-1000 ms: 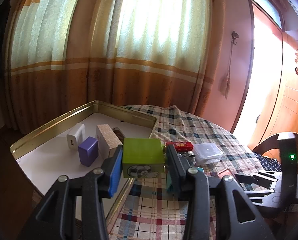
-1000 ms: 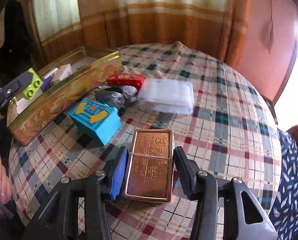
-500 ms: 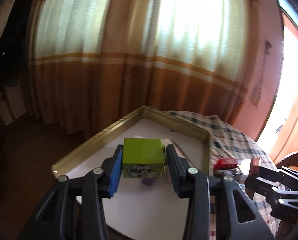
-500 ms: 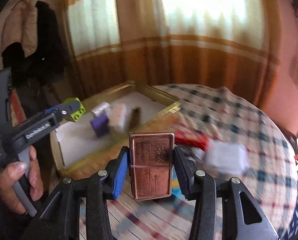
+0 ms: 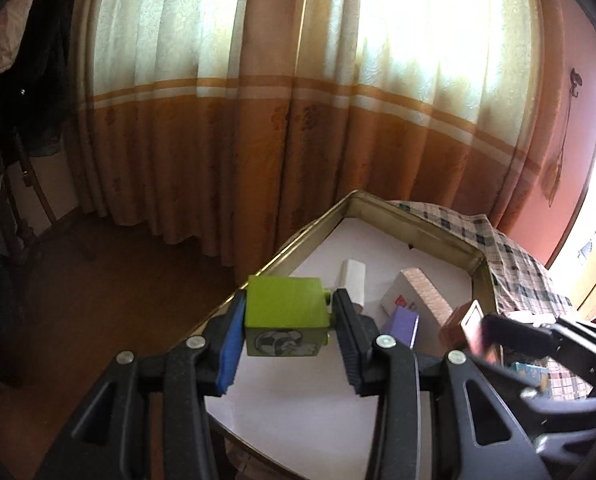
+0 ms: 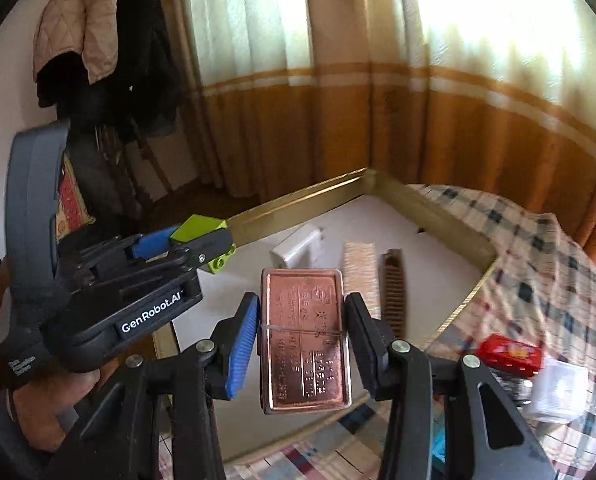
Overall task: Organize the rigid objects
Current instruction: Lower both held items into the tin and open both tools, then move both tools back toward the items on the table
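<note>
My left gripper (image 5: 286, 330) is shut on a lime-green toy block (image 5: 285, 307), carried above the near left part of the gold-rimmed tray (image 5: 418, 222). In the right wrist view that same left gripper (image 6: 195, 246) and green block (image 6: 198, 227) hang over the tray's left rim (image 6: 298, 204). My right gripper (image 6: 302, 334) is shut on a copper-coloured metal tin (image 6: 304, 336), held upright over the tray's near side. Inside the tray stand a white charger (image 5: 354, 280), a pale patterned box (image 5: 418, 294) and a purple block (image 5: 402, 326).
A dark ribbed piece (image 6: 394, 288) stands beside the patterned box. On the checked tablecloth (image 6: 538, 264) to the right lie a red toy (image 6: 512, 354) and a clear plastic box (image 6: 558, 390). Curtains hang behind; clothes hang at the left.
Both grippers swung left from over the tablecloth to above the tray, each keeping its object. The right gripper lifted the copper tin off the table.
</note>
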